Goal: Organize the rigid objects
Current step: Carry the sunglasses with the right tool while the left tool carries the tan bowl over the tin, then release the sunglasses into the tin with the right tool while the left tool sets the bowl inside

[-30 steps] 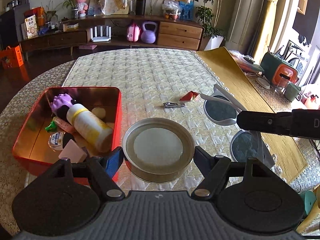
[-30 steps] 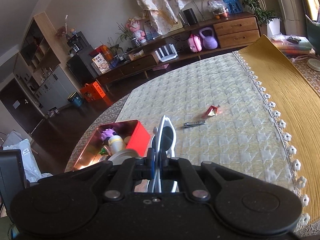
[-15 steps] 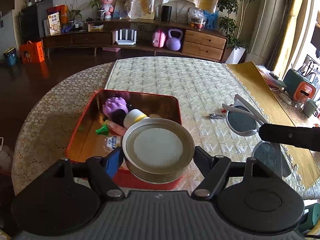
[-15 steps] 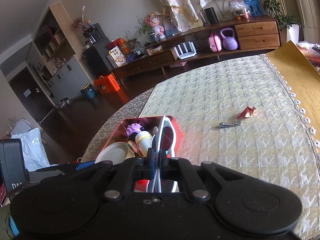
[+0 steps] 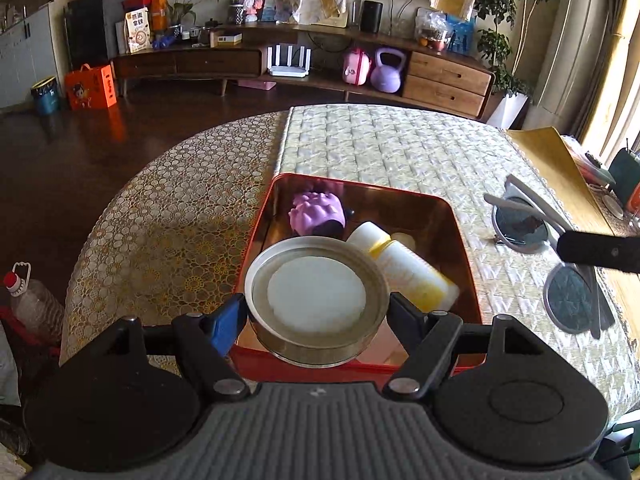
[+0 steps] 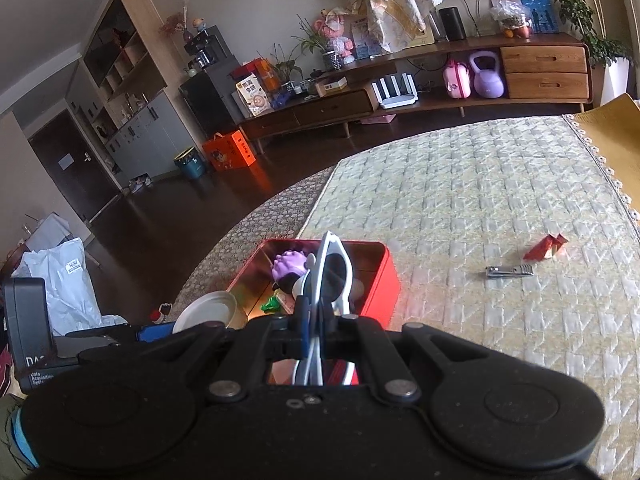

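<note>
The left hand-held gripper point(image 5: 318, 312) grips a lid point(image 5: 316, 300) that hides the tin's point(image 5: 464, 248) near contents; the right hand-held gripper point(image 6: 316, 314) clamps sunglasses point(image 6: 332, 276)

Tin point(image 5: 460, 240) on tabletop point(image 5: 400, 152), bottle point(image 5: 404, 268) and toy point(image 5: 318, 212) inside; round lid point(image 5: 316, 300) over its near edge; nail clipper point(image 6: 509, 271) well right.

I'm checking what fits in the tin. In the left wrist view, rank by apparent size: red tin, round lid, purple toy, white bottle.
1. red tin
2. round lid, though nearest the camera, so likely inflated
3. white bottle
4. purple toy
</note>
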Demonstrator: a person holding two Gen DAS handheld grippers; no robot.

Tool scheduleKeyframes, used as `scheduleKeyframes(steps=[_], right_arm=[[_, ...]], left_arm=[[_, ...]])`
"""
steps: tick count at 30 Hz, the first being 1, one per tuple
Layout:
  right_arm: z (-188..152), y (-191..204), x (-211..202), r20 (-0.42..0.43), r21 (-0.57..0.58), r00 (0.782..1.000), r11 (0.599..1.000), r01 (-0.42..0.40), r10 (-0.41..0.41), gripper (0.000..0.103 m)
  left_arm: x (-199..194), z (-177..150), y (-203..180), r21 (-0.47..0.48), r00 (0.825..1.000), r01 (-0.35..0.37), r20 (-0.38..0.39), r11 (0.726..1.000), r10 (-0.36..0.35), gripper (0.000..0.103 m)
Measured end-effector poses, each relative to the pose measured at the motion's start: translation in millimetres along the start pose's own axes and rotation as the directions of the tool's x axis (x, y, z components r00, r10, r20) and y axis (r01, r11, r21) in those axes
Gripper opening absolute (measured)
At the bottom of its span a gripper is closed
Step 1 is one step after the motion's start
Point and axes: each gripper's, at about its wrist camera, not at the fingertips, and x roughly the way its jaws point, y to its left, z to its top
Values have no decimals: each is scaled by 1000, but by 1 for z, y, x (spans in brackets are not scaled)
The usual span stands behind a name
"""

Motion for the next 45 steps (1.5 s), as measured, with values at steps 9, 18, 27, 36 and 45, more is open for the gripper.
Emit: scheduleKeyframes(steps=[9,18,27,36,45], right_arm=[[17,-2,47,-49,6,999,1000,-2,2,4],[21,-1,89,-113,-28,993,999,16,-19,4],[18,-6,104,-132,-21,991,999,27,-30,4],[13,-7,100,-146,-23,987,998,65,-68,13],[7,8,77,-132,-78,984,991,106,-116,19]], left_arm=[[27,3,-2,31,1000,-7,-18,1000,8,76],[49,6,-9,55,999,-18,-38,998,20,76],[65,4,-12,66,998,-28,-58,997,32,76],[72,2,-13,65,997,-28,-72,997,33,76],[71,-1,-13,54,996,-34,-83,998,38,76]])
